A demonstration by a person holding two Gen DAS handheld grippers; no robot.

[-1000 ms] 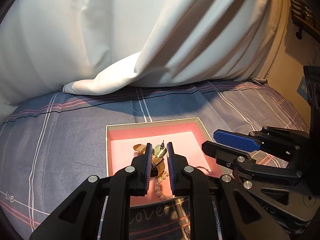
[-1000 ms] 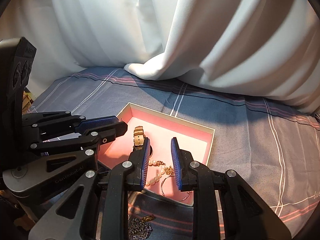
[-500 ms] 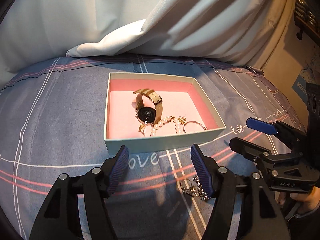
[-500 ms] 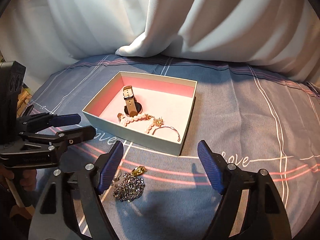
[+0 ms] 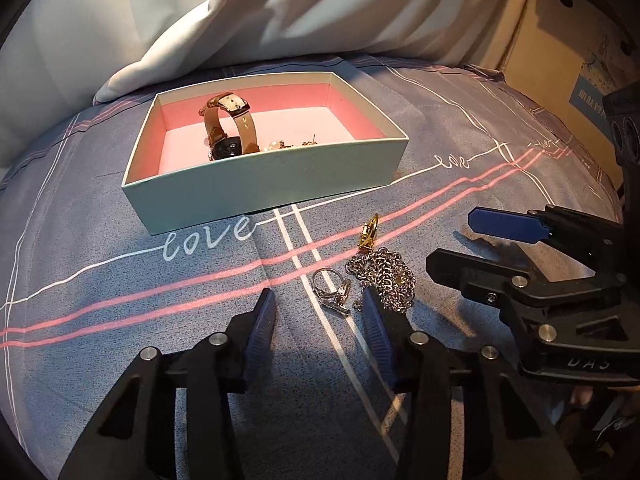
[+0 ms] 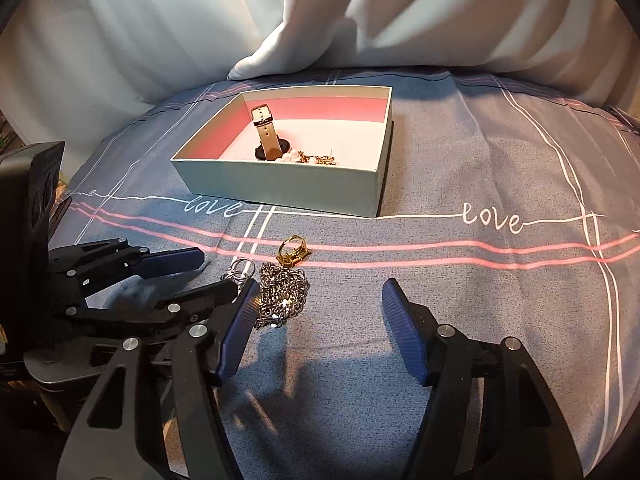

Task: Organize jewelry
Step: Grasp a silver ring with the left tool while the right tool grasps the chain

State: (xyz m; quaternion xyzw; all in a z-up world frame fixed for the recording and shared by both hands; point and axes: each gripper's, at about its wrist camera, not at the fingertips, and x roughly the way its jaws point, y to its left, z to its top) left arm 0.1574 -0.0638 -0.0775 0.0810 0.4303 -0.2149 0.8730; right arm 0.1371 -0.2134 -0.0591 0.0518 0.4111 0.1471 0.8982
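Note:
A pale green box with a pink lining sits on the bed; it also shows in the right wrist view. Inside lie a tan-strap watch, pearls and small gold pieces. In front of the box lie silver rings, a silver chain pile and a gold ring. My left gripper is open and empty, low over the rings. My right gripper is open and empty, its left finger beside the chain pile.
The bed has a blue-grey sheet with pink and white stripes and "love" script. White bedding is bunched behind the box. A wall and a blue-labelled carton stand at the right.
Both grippers have opened and pulled back from inside the box toward me. They now hang low over the loose chain and rings on the sheet.

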